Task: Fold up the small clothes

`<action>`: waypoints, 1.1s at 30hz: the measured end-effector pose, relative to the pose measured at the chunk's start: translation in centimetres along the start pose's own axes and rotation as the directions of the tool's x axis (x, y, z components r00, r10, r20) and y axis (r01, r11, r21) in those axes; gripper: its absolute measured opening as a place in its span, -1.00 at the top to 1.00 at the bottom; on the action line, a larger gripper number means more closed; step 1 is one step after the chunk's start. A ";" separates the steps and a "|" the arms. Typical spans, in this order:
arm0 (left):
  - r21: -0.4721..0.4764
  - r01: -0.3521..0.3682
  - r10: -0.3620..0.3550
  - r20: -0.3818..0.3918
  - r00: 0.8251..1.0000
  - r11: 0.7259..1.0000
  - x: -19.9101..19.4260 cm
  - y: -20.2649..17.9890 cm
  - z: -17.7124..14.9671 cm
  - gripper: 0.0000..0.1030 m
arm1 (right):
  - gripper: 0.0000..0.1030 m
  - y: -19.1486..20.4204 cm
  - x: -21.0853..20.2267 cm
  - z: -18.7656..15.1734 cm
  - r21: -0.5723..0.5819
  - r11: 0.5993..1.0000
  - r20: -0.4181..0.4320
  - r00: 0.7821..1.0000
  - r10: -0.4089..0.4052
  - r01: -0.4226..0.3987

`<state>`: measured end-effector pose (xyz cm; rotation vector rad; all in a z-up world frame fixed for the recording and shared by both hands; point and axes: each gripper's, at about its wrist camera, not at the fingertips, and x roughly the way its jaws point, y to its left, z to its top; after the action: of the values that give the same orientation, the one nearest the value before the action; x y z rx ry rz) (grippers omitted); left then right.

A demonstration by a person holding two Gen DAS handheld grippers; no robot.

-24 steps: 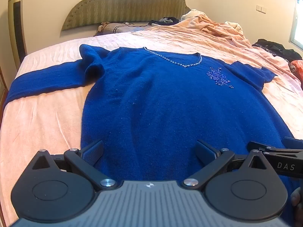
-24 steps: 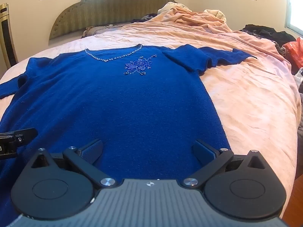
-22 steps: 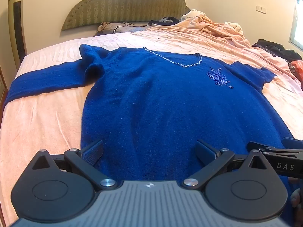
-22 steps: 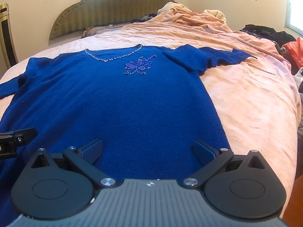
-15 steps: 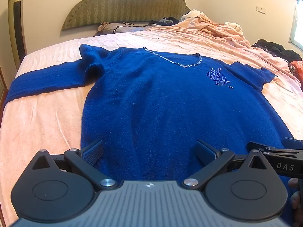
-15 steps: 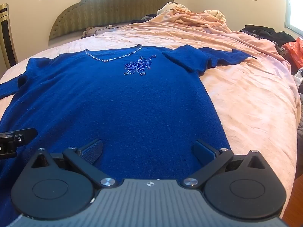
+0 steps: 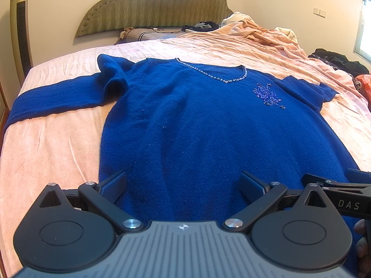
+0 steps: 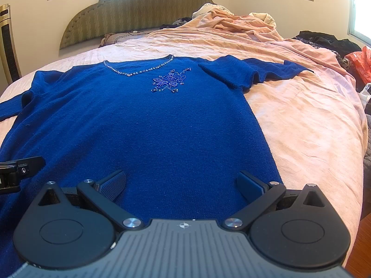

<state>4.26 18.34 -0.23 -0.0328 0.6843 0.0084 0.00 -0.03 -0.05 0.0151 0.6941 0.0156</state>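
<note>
Change: nothing has visibly moved since the earlier frames; both tongs sit over the hem end as before.
Left tongs (image 7: pixel 183 186): jaws spread wide, empty, poised over the lower left part of the sweater; whether the pads touch the knit cannot be told.
Right tongs (image 8: pixel 180 185): jaws spread just as wide, empty, poised over the lower right part, with the sweater's side edge running just beside the right finger.
Side by side: the right tongs' black body shows at the right edge of the left wrist view, and the left tongs' finger tip pokes in at the left edge of the right wrist view.
Hand (image 7: pixel 361 243): fingertips show at the lower right edge of the left wrist view, by the right tongs.
Sweater (image 7: pixel 208 125): deep blue knit, lying flat and face up on the bed, unfolded, neck toward the headboard.
Neckline (image 8: pixel 139 69): V-shaped, trimmed with silver beads.
Motif (image 8: pixel 170 82): beaded blue flower just below the neck, off to one side.
Left sleeve (image 7: pixel 58 97): stretched straight out to the side, bunched at the shoulder.
Right sleeve (image 8: pixel 255 69): out to the other side, creased.
Bed (image 8: pixel 313 127): peach sheet, wrinkled, rumpled cover heaped near the headboard (image 7: pixel 153 2).
</note>
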 end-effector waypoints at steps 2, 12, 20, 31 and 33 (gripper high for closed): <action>0.001 -0.001 0.001 0.000 1.000 1.000 0.0 0.0 0.0 -1.00 | -1.00 0.0 0.0 0.0 0.000 1.000 0.000 1.000 0.000 0.000; 0.003 -0.002 0.002 -0.002 1.000 1.000 -0.3 -0.3 -0.1 -1.00 | -1.00 0.0 0.0 0.0 0.000 1.000 0.001 1.000 0.000 0.000; 0.002 -0.001 0.001 -0.001 1.000 1.000 -0.1 -0.2 0.0 -1.00 | -1.00 0.0 0.0 0.0 0.000 1.000 0.001 1.000 0.000 0.000; 0.001 0.000 0.000 0.000 1.000 1.000 -0.1 -0.2 0.0 -1.00 | -1.00 0.0 0.0 0.0 0.000 1.000 0.001 1.000 0.000 0.000; 0.000 0.000 0.000 0.000 1.000 1.000 -0.1 -0.2 0.0 -1.00 | -1.00 0.0 0.0 0.0 0.000 1.000 0.001 1.000 0.000 0.000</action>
<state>4.19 18.16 -0.18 -0.0330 0.6839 0.0080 -0.01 -0.03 -0.05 0.0152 0.6928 0.0153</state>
